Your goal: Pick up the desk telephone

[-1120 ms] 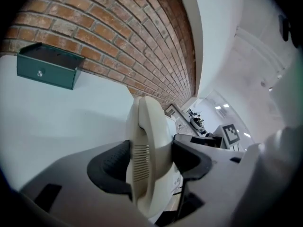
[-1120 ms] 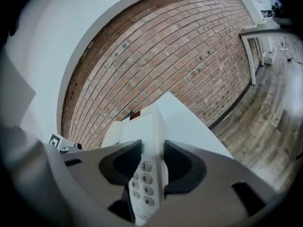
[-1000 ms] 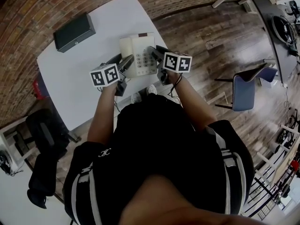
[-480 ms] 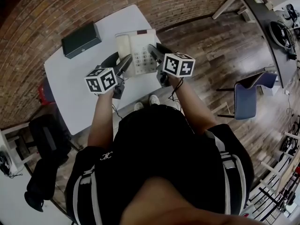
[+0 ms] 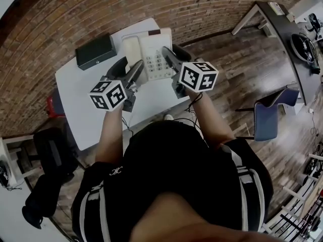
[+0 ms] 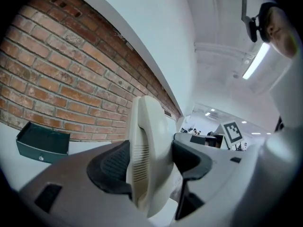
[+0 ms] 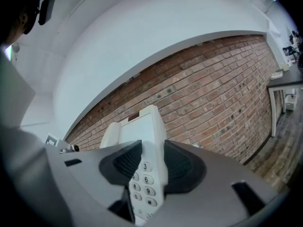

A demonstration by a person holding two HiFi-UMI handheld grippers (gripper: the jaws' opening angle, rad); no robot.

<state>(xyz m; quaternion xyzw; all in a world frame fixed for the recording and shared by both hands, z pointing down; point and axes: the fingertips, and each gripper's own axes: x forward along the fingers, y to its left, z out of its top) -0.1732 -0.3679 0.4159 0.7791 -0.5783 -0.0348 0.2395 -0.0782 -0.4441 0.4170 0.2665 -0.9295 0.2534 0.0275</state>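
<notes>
A cream desk telephone (image 5: pixel 149 53) with a keypad and its handset on the left side hangs in the air above the white table (image 5: pixel 81 100). My left gripper (image 5: pixel 135 72) is shut on its handset side, and the handset (image 6: pixel 144 160) fills the gap between the black pads. My right gripper (image 5: pixel 169 59) is shut on the keypad side, where the number keys (image 7: pixel 144 186) show between its pads. Both grippers point nearly level toward the brick wall.
A dark green box (image 5: pixel 96 51) lies on the table at the back left, also in the left gripper view (image 6: pixel 42 143). A blue chair (image 5: pixel 267 112) stands on the wooden floor to the right. A dark desk (image 5: pixel 287 24) is at the far right.
Both grippers have risen together with the telephone held between them. It has come up off the table and closer to the head camera.
</notes>
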